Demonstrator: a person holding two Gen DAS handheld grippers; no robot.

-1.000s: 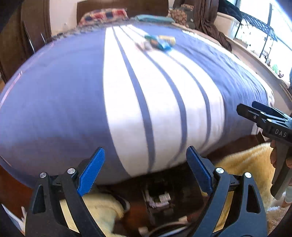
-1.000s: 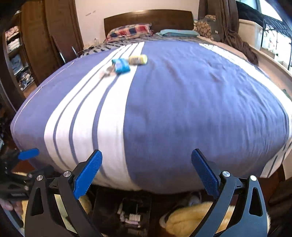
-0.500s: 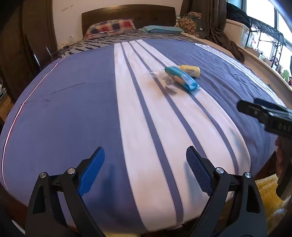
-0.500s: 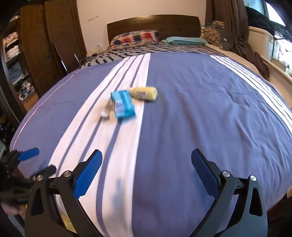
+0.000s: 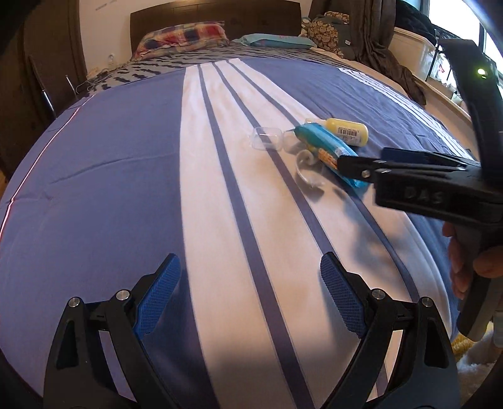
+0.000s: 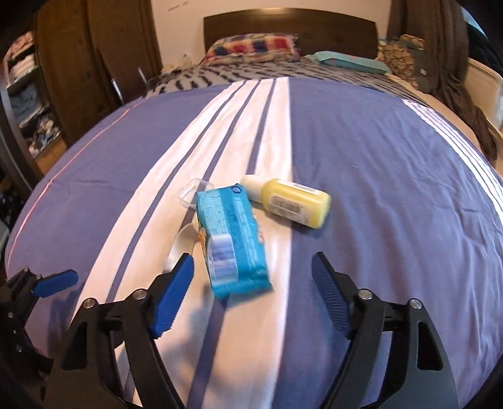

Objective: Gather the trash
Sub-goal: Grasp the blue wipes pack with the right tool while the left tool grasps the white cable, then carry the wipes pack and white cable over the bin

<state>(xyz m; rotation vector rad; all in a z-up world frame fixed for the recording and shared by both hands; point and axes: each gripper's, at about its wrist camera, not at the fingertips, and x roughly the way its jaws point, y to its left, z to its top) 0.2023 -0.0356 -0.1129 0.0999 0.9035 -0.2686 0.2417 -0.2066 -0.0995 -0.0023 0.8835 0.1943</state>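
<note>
Closing over the bed (image 6: pixel 393 204), the right gripper (image 6: pixel 251 283) has its jaws still apart, pads touching nothing; the near end of the blue packet (image 6: pixel 232 239) sits in the gap between the tips, on the white stripe of the cover. Left gripper (image 5: pixel 250 295) jaws spread wide, nothing between them, over bare striped cover with open room on every side.

Trash cluster, mid-bed, near to far: blue packet, curled white strip (image 6: pixel 180 248) at its left edge, yellow bottle (image 6: pixel 295 203) touching the packet's far corner, clear plastic case (image 6: pixel 190 193) just behind. All well clear of both bed edges.

Beyond: pillows (image 6: pixel 251 45), dark headboard (image 6: pixel 289 28).

Left view only: a hand (image 5: pixel 471 258) on the right gripper's handle, a yellow fluffy rug (image 5: pixel 462 346) below the bed's right edge.
Right view only: wardrobe shelves (image 6: pixel 28 103) at left; left gripper's blue tip over the bed's left edge.
</note>
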